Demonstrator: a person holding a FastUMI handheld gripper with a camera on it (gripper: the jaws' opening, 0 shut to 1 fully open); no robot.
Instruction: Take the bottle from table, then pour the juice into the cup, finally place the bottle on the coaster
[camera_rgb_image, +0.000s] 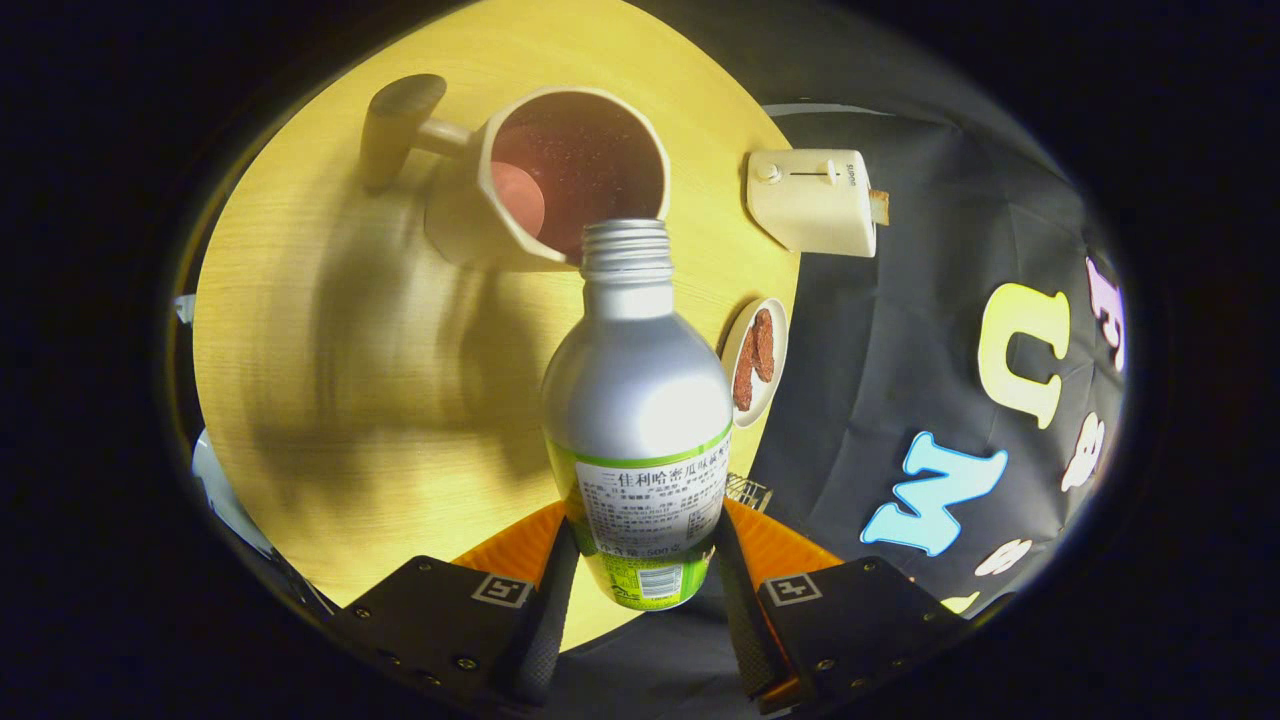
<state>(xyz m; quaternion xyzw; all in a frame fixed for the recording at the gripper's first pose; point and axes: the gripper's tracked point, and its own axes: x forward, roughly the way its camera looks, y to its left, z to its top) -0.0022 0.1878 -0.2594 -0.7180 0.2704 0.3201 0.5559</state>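
Note:
My gripper (640, 575) is shut on a silver aluminium bottle (638, 400) with a green and white label, both fingers pressing on its lower part. The bottle is uncapped and tipped forward, its threaded mouth (627, 245) right at the near rim of a cream cup (560, 175). The cup stands on the round yellow wooden table (330, 380) just beyond the bottle. It has a stick handle ending in a dark knob (400, 120), and its inside looks dark red. An orange flat piece (520, 545), perhaps the coaster, lies under the fingers at the table's near edge.
A cream toaster (815, 200) with a slice of bread sticking out stands at the table's edge, right of the cup. A small white plate (755, 360) with reddish-brown pieces sits right of the bottle. Bare table spreads to the left of the bottle.

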